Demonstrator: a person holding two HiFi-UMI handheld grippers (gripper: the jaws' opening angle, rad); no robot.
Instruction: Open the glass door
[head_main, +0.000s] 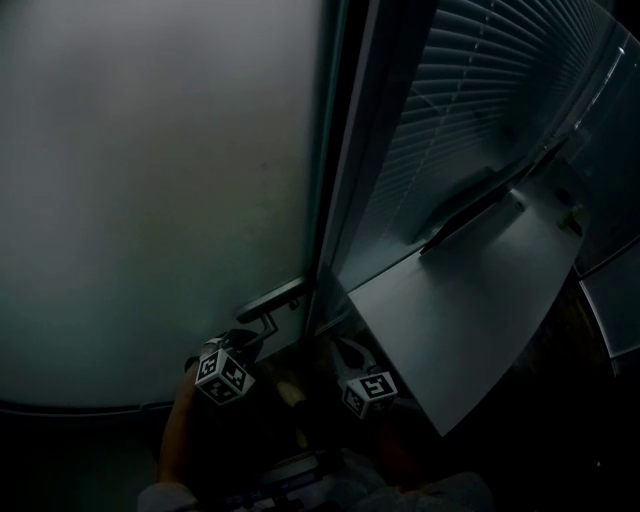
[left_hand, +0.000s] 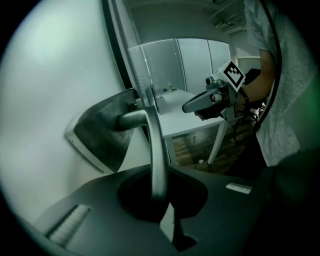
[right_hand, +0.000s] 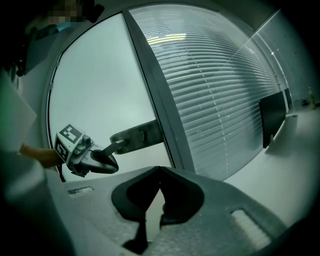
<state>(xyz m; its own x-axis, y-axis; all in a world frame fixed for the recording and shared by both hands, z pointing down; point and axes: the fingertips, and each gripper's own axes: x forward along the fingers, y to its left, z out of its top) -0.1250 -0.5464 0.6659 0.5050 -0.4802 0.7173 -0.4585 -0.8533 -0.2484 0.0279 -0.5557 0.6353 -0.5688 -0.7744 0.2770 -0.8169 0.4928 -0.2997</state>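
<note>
One frosted glass door (head_main: 150, 200) fills the left of the head view, its metal lever handle (left_hand: 152, 150) at the right edge beside the dark frame (head_main: 335, 200). Right of the frame: slatted blinds (head_main: 480, 100), a white table (head_main: 480, 310), and possibly a dark monitor (head_main: 470, 205) (dim). Left gripper (left_hand: 162, 197) is clamped on the lever's end; right gripper (right_hand: 160, 175) hangs near, to its right, jaws together and empty.

handle (left_hand: 156, 155): brushed metal | glass door (head_main: 150, 200): frosted, matt | floor (left_hand: 192, 150): wood
</note>
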